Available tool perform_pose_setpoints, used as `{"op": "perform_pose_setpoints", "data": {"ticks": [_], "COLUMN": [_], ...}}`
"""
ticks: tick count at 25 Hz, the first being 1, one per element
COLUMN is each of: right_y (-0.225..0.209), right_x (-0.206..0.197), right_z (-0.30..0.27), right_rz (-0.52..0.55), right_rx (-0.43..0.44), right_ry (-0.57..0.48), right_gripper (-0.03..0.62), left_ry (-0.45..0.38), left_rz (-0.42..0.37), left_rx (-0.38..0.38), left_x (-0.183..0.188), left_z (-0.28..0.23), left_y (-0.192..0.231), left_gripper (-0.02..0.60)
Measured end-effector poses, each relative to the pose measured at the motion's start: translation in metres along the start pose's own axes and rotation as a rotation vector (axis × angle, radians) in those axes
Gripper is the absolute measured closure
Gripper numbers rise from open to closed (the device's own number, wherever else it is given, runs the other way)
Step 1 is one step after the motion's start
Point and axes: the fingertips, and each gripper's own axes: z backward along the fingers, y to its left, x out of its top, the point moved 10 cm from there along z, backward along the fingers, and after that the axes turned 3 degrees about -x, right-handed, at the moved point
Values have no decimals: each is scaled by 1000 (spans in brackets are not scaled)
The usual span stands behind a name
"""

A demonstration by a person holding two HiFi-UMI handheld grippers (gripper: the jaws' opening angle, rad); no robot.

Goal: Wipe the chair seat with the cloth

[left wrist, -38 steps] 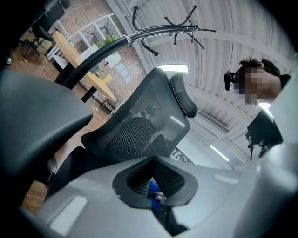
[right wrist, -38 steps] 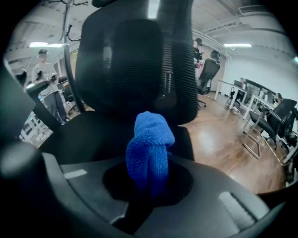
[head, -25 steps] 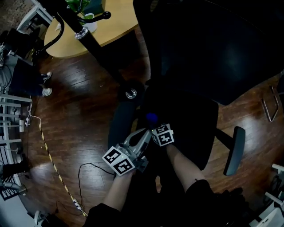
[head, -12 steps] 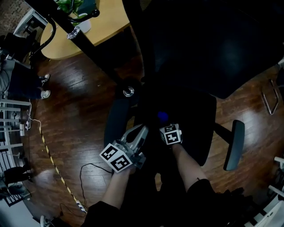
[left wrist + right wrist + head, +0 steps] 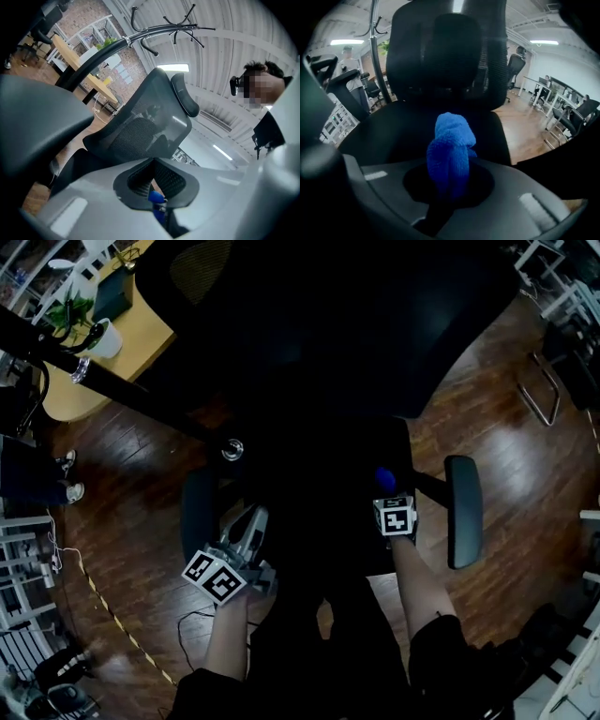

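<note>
A black office chair fills the head view; its dark seat point(image 5: 319, 502) lies between two armrests point(image 5: 464, 510). My right gripper point(image 5: 386, 491) hovers over the seat's right side, near the right armrest, shut on a bunched blue cloth point(image 5: 384, 479). In the right gripper view the cloth point(image 5: 450, 140) sticks up from my right gripper point(image 5: 449, 161) above the seat point(image 5: 403, 129), facing the mesh backrest point(image 5: 445, 56). My left gripper point(image 5: 246, 526) sits by the left armrest point(image 5: 199, 512), shut and holding nothing. The left gripper point(image 5: 153, 161) looks up at the backrest point(image 5: 140, 126).
A black coat-rack pole point(image 5: 141, 404) leans across the dark wood floor left of the chair. A wooden table point(image 5: 66, 390) with a potted plant point(image 5: 89, 329) stands at the upper left. A cable point(image 5: 187, 624) lies on the floor. Other chairs and people stand farther off.
My right gripper has carried the blue cloth rightward across the seat, from near the left side toward the right armrest. The left gripper has stayed by the left armrest.
</note>
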Motion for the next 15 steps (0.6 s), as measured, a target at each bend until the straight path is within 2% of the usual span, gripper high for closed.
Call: {"op": "perform_pose_setpoints", "data": {"ticks": [3,8,13,15], "right_y": [-24,-29,-34,-18], "right_x": [-12,-14,-15,-7], "right_z": [13,15,19,17], "right_rz": [-35,-27,-49,-47], "right_rx": [-45,-61,-44,-7], "right_ry": [1,-6,-16,-35], "right_gripper": [557,557,557,557], "left_ry": [18,17,-9,-23], "left_rz": [0,0,-23,-36], "left_rx": [-15,-19,-19,-18], "left_x": [-7,-11,-8,-3], "left_z": [-8,-13,-8,-3], "left_y": [-6,-10,-22,-26], "left_gripper": [589,589,589,589]}}
